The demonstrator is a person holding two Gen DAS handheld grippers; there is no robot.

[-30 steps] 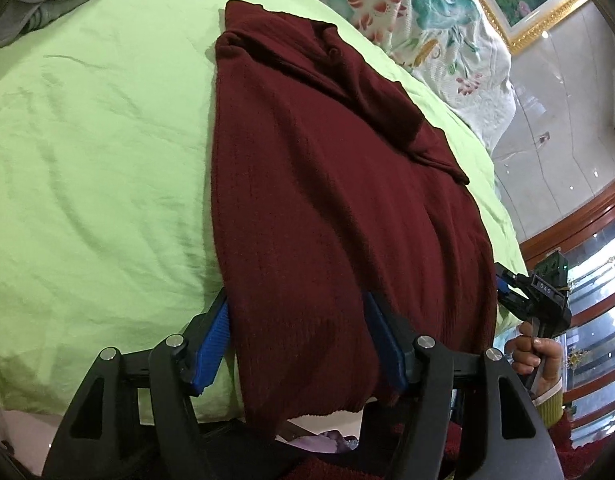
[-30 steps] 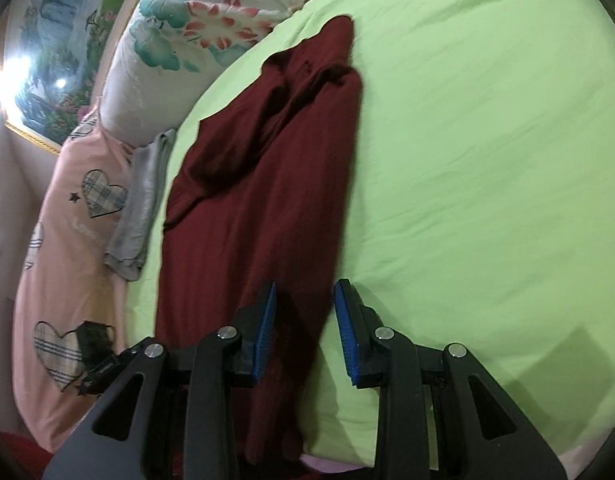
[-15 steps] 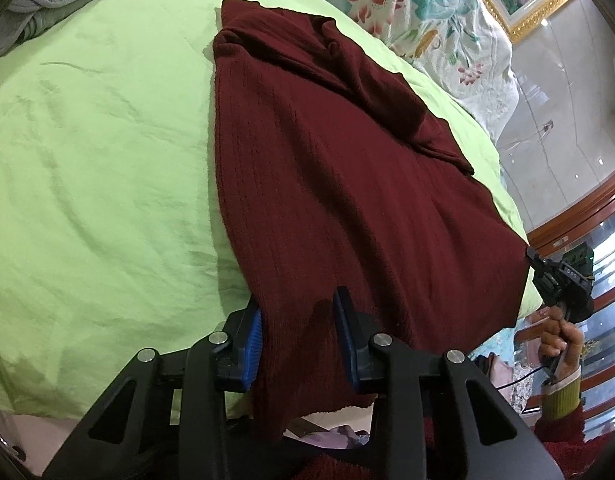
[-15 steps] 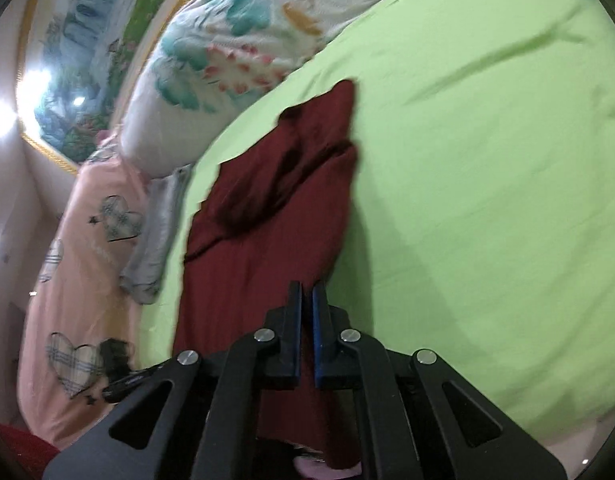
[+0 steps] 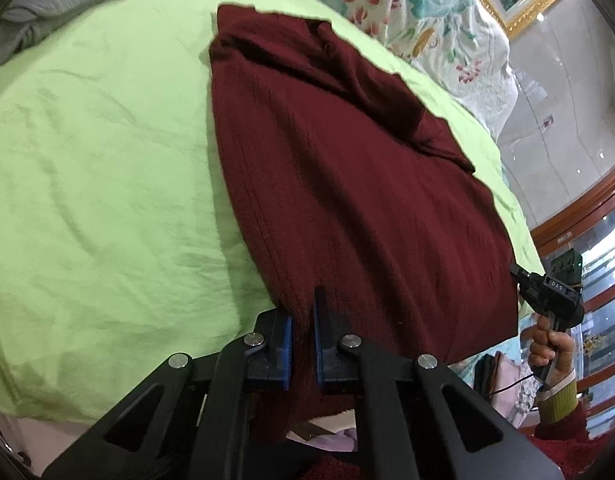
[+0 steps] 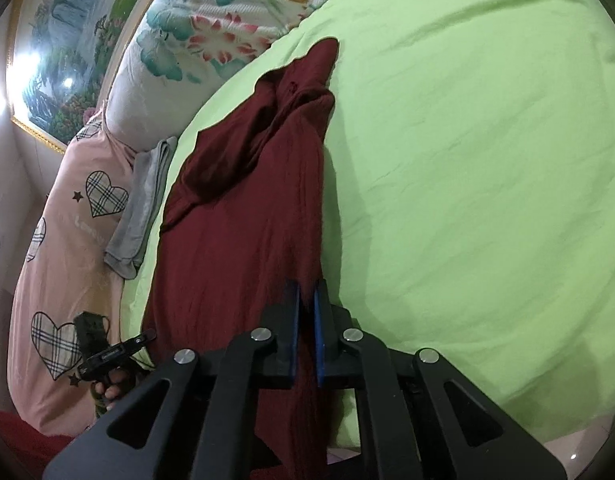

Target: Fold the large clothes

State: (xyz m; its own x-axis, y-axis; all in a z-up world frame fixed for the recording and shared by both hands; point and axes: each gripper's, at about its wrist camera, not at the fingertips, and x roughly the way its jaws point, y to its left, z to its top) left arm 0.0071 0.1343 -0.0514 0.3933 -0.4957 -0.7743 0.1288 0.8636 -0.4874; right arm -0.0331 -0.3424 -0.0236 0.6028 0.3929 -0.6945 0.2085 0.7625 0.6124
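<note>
A dark red knitted garment (image 5: 347, 168) lies lengthwise on a light green bed sheet (image 5: 99, 160); it also shows in the right wrist view (image 6: 243, 216). My left gripper (image 5: 302, 312) is shut on its near hem at one corner. My right gripper (image 6: 306, 296) is shut on the near hem at the other corner and also shows in the left wrist view (image 5: 547, 292), held by a hand. The hem is lifted between the two grippers. The far end lies bunched, with a folded sleeve on top.
A floral pillow (image 6: 211, 32) and a pink heart-print quilt (image 6: 67, 240) lie at the head side. A grey folded cloth (image 6: 139, 208) lies beside the garment. A framed painting (image 6: 67, 40) hangs behind. A wooden glass cabinet (image 5: 587, 232) stands by the bed.
Both grippers closed on the garment's near hem: the left went from wide open to shut, the right from partly open to shut. The hem is now raised and stretched between them.
</note>
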